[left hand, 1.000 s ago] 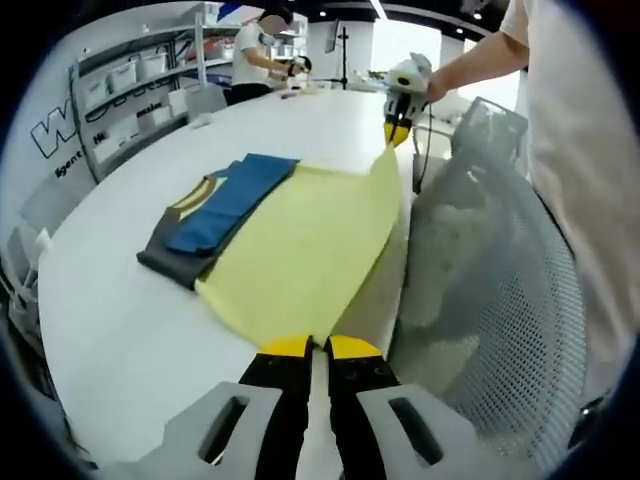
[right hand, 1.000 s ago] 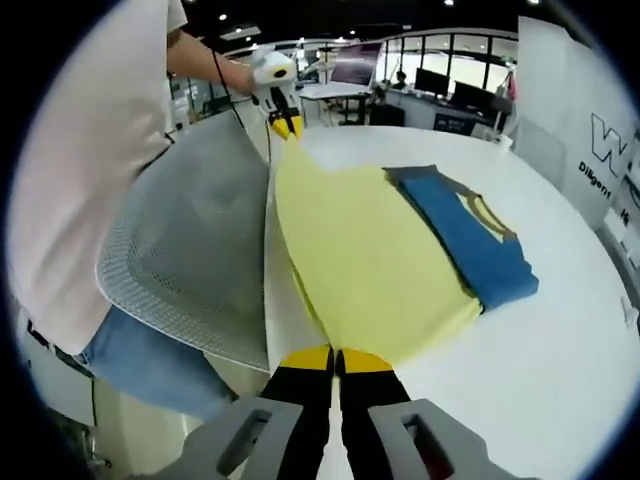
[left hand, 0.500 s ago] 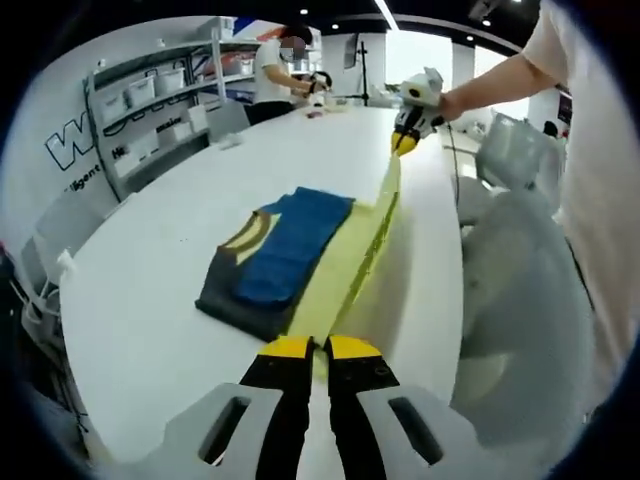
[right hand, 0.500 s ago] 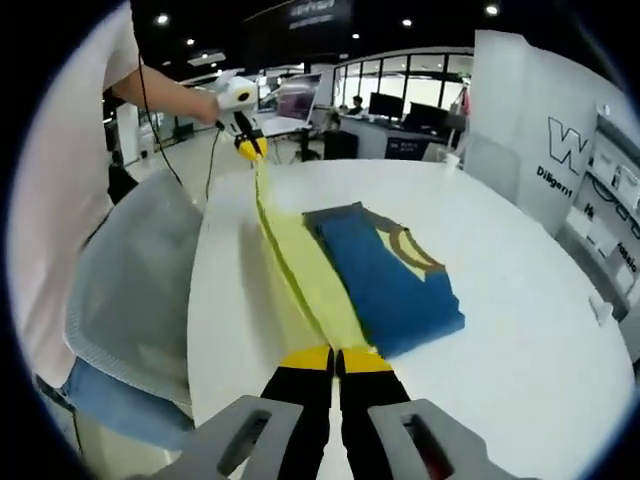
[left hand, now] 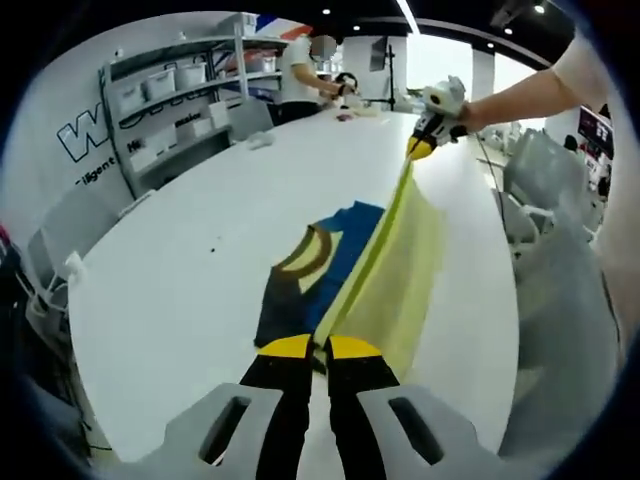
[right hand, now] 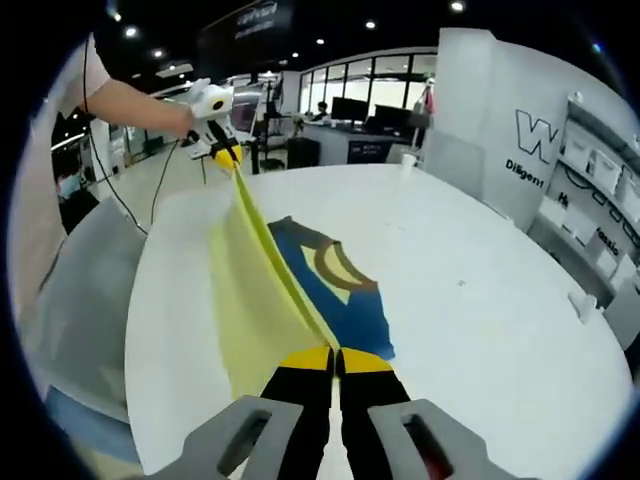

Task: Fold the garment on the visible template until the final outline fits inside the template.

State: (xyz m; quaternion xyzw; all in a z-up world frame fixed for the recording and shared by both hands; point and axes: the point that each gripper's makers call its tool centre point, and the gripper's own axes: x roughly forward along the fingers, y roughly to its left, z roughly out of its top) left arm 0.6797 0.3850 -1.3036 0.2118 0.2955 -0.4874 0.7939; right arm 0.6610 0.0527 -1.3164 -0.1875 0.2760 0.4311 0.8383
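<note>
I hold the yellow garment (left hand: pixel 395 265) taut, each hand-held gripper (left hand: pixel 318 346) (right hand: pixel 336 358) clamped on one end, its long edge running above the blue shirt (right hand: pixel 335 285).

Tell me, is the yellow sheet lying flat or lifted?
Lifted: the left gripper and right gripper hold the yellow sheet stretched taut above the table.

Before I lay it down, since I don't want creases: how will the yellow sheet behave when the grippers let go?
Probably floppy: the yellow sheet runs taut only along the edge between the left gripper and right gripper, and hangs below it. It looks thin and light, so it may drift. It will likely drape over the blue garment on the white table.
</note>
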